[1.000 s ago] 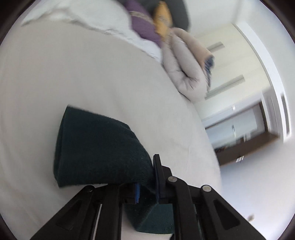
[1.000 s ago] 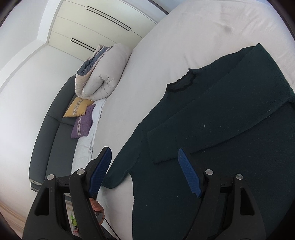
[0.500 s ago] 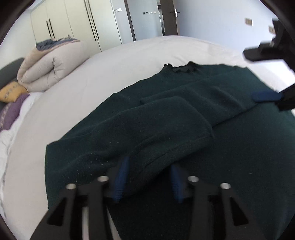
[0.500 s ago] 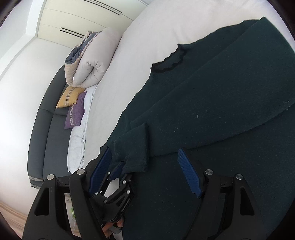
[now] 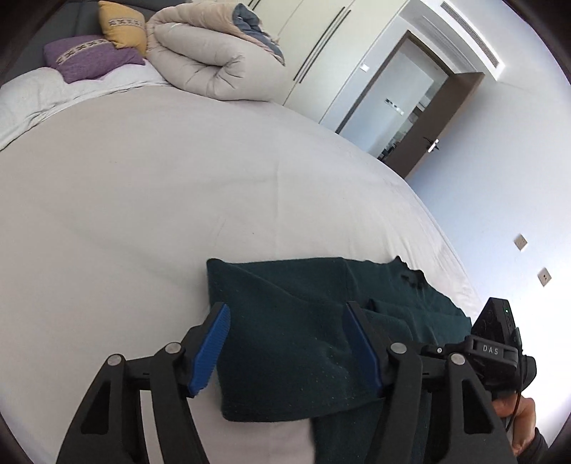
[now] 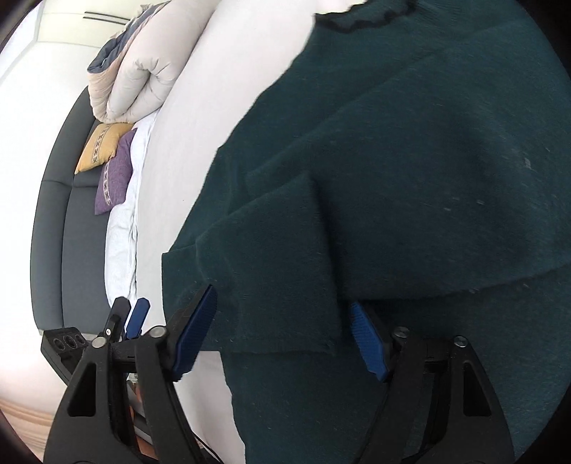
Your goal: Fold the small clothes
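- Your left gripper (image 5: 287,348): jaws apart, and they have just been closing a little. The folded-over edge of the dark green sweater (image 5: 296,342) lies between the blue pads; the pads don't press on it.
- Your right gripper (image 6: 282,333): jaws apart, just been closing too. The cuff end of the folded sleeve (image 6: 278,264) sits between them, cloth close to both pads, no clear pinch.
- Sweater lies flat on the bed (image 5: 178,185), at its near right part. Sleeve is laid across the body; scalloped dark neckline (image 6: 357,21) points to the far side. Fabric fuzzy, specked with pale lint.
- In the right wrist view your left gripper shows at near left, just beside the sweater's edge. In the left wrist view your right hand (image 5: 517,410) grips its handle at near right.
- Far left on the bed: rolled beige duvet (image 5: 214,60), yellow cushion (image 5: 123,23), purple cushion (image 5: 91,60). All well apart from the sweater.
- Far right: wardrobe doors (image 5: 321,46), open door (image 5: 435,125).
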Action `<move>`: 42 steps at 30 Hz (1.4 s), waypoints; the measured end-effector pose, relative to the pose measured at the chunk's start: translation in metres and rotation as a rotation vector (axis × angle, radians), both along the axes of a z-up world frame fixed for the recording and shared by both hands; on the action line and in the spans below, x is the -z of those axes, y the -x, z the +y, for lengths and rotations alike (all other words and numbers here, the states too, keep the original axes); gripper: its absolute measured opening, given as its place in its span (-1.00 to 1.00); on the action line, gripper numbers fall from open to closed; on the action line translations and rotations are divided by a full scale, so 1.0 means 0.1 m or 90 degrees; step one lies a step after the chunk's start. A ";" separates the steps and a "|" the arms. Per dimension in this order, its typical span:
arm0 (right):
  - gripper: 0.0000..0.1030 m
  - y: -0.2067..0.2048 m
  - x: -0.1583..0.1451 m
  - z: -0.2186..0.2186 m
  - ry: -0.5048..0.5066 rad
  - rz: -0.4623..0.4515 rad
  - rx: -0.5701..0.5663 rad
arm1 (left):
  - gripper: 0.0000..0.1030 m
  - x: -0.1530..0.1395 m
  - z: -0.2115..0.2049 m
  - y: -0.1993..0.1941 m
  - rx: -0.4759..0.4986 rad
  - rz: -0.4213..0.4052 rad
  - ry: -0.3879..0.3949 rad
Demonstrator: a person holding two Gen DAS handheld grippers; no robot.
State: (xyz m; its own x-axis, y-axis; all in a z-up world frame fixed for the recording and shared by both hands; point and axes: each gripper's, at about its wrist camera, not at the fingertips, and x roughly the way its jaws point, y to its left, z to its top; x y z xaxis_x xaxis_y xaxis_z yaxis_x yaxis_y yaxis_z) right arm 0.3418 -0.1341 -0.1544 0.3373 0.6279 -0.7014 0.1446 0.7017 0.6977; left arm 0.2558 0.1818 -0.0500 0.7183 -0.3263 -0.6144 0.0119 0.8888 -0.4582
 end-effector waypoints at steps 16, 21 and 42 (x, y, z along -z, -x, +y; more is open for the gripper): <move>-0.83 0.02 -0.85 -0.70 0.227 -0.150 0.004 | 0.19 0.10 0.00 -0.14 -0.003 0.012 0.000; -0.83 0.09 -1.03 -0.99 0.184 -0.177 -0.005 | 0.18 0.12 -0.11 -0.17 0.011 0.016 -0.014; -0.88 0.25 -2.86 0.85 0.144 -0.353 -0.156 | 0.18 0.14 0.02 -0.15 -0.024 0.019 0.018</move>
